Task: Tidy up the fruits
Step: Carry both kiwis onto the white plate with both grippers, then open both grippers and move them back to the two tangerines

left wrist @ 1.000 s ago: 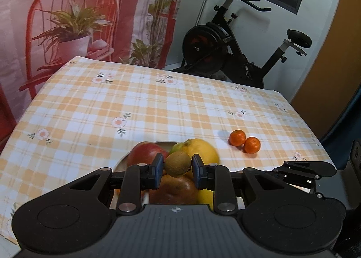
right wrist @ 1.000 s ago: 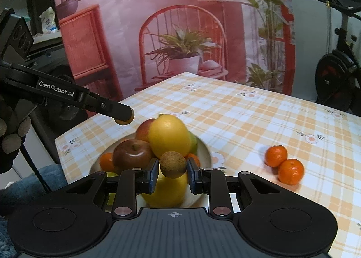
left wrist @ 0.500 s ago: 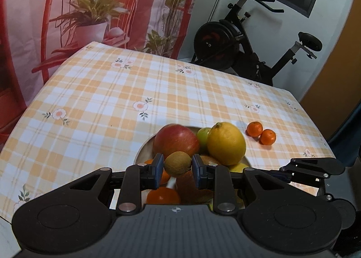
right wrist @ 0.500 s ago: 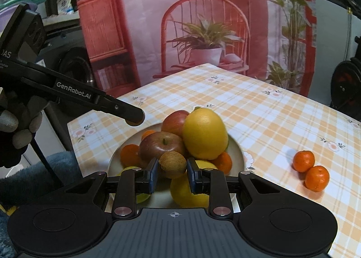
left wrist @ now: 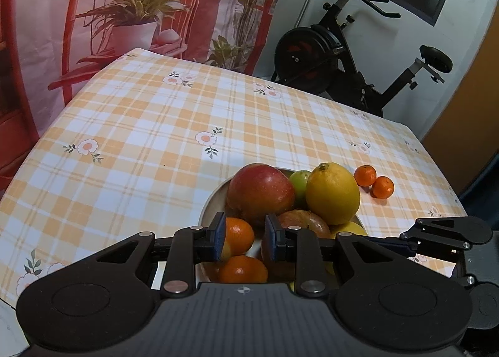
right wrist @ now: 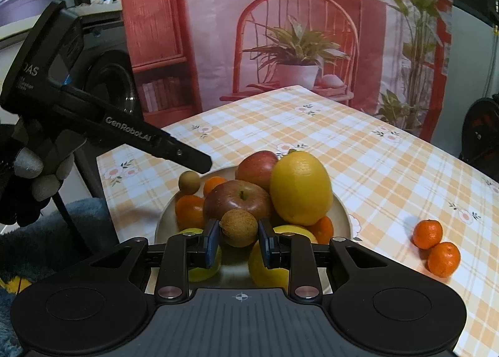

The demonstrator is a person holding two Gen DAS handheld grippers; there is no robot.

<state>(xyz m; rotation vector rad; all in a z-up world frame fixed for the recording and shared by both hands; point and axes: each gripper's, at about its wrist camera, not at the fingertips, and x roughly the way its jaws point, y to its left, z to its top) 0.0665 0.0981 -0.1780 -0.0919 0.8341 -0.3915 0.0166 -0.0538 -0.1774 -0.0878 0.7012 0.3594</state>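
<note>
left claw empty, right claw gripping kiwi over bowl

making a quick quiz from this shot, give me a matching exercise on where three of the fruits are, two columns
1. large yellow lemon
2. two small orange mandarins
3. small brown round fruit

a. held in the right tool
b. atop the pile on the beige round plate
c. on the orange checked tablecloth, off the plate

Pairs: 1-b, 2-c, 3-a
</note>
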